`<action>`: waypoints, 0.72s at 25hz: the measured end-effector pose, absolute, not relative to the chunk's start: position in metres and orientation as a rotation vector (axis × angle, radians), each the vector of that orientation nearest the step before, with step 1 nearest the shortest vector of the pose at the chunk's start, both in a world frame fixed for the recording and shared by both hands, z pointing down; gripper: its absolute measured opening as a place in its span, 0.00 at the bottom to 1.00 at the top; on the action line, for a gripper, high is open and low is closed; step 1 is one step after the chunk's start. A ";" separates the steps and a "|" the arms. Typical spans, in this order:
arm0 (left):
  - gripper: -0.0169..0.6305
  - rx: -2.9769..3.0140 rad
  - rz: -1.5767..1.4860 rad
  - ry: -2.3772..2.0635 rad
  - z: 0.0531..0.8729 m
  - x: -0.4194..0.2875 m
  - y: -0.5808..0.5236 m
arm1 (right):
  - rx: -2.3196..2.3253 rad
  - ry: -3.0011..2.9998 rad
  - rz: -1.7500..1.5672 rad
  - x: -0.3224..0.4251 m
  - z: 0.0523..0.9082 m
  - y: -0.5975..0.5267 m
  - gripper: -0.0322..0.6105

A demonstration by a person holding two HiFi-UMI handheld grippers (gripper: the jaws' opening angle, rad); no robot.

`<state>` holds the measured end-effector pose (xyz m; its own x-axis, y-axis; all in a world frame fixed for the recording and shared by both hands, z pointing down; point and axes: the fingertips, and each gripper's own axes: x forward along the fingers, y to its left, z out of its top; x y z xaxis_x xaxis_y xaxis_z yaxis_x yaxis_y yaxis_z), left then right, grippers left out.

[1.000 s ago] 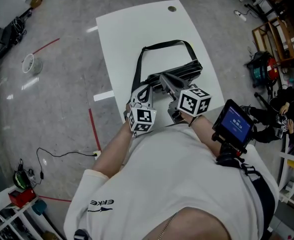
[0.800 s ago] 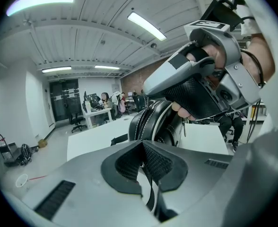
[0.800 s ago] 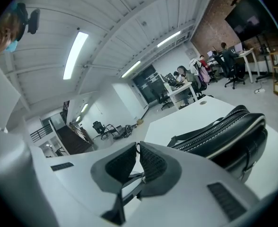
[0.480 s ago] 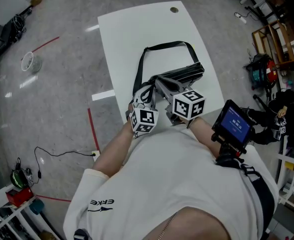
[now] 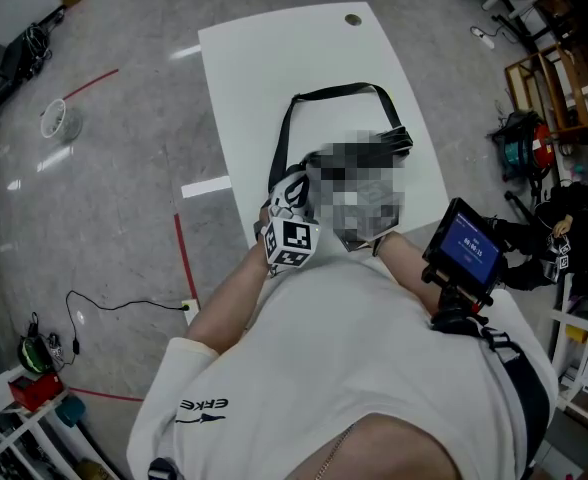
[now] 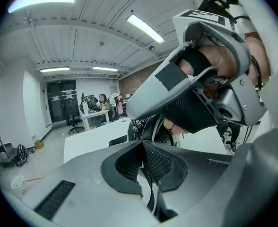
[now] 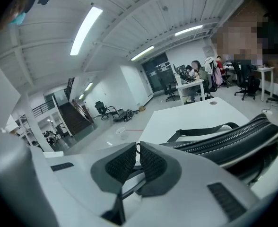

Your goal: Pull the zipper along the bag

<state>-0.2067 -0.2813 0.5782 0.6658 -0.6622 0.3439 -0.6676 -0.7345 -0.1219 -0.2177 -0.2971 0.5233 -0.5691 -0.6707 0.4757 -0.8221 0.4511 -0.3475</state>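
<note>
While the black fabric bag (image 7: 252,157) and its looped strap (image 5: 334,91) lie on the white table (image 5: 264,58) as they did a second ago, the right gripper (image 7: 138,150) has drawn in beside the left gripper (image 6: 141,148). Count: one bag, one strap, two grippers. The right jaws stand almost together, pinching the small metal zipper pull (image 7: 138,146) at their tips. The left jaws are clamped on a thin black strip at the bag's near end.
</note>
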 end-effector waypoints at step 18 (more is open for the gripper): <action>0.03 2.868 0.551 -1.105 0.578 -0.212 -0.281 | 1.257 -2.372 0.748 -0.226 0.529 -0.300 0.08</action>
